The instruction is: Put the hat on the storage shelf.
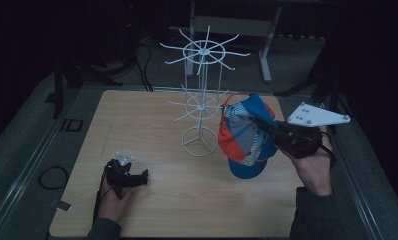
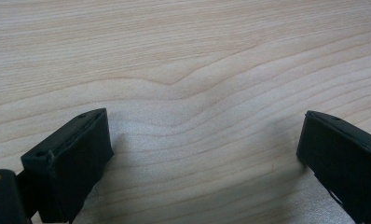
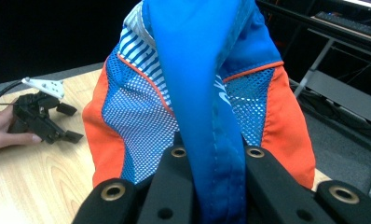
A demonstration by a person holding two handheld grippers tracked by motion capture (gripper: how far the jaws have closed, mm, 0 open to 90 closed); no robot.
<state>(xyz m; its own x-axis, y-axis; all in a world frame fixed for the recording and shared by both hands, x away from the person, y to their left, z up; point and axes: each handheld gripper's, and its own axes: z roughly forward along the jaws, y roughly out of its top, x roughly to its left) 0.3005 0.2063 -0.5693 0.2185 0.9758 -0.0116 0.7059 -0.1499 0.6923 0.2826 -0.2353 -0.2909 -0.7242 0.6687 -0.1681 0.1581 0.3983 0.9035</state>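
A blue and orange mesh cap point(image 1: 244, 135) hangs in the air just right of a white wire rack point(image 1: 202, 100) that stands on the wooden table point(image 1: 147, 120). My right gripper point(image 1: 261, 125) is shut on the cap's fabric; in the right gripper view the blue cloth point(image 3: 193, 93) is pinched between the two black jaws of that gripper point(image 3: 216, 158). The cap's brim points down toward the table. My left gripper point(image 1: 144, 176) rests on the table at the front left, open, its jaws far apart over bare wood point(image 2: 183, 56) with nothing between them point(image 2: 204, 140).
The rack has two tiers of thin spokes and a ring base point(image 1: 199, 141). A metal frame stand point(image 1: 264, 45) is on the floor behind the table. A cable loop point(image 1: 52, 176) lies beside the table's left edge.
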